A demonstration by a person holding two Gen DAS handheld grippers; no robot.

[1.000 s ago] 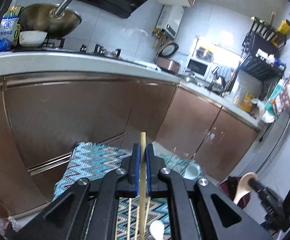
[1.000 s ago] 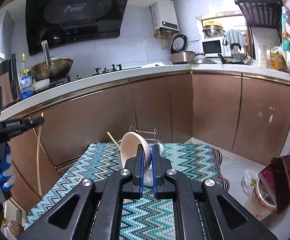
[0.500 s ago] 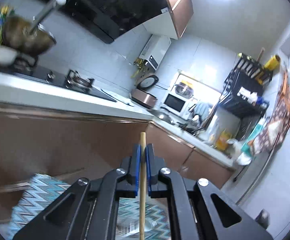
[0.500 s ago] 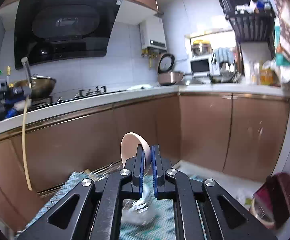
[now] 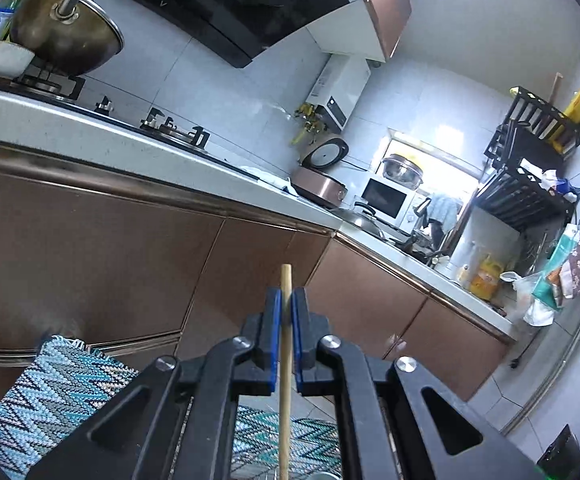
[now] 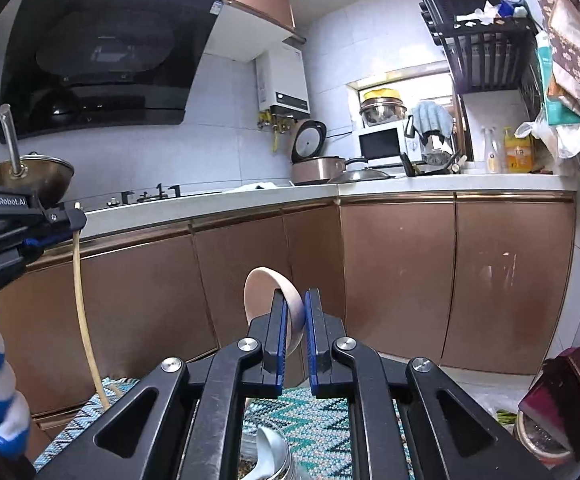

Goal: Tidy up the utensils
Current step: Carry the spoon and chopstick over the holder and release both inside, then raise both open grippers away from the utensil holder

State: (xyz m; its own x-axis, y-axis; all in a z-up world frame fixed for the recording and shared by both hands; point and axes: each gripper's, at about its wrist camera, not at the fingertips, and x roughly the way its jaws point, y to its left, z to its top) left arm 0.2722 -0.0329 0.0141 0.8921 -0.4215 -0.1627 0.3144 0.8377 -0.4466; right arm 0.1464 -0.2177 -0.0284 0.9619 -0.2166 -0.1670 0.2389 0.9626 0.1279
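Observation:
My left gripper (image 5: 286, 312) is shut on a pale wooden chopstick (image 5: 285, 392), whose tip sticks up past the blue pads. In the right wrist view the same chopstick (image 6: 84, 320) hangs down from the left gripper (image 6: 64, 216) at the left edge. My right gripper (image 6: 296, 320) is shut on a light wooden spoon (image 6: 268, 292), bowl upward. Below it a metal utensil holder (image 6: 274, 460) holds a white spoon (image 6: 264, 446) on the zigzag mat (image 6: 322, 420).
Brown cabinet fronts (image 6: 394, 276) run behind the mat under a white counter (image 5: 70, 136) with a wok (image 5: 66, 36) and gas hob. A rice cooker (image 6: 314, 160) and microwave (image 6: 382, 144) stand at the back. A dark red bin (image 6: 562, 396) sits at right.
Both grippers have lifted and tilted upward, so the mat has dropped low in both views. The chopstick and the wooden spoon stay clamped.

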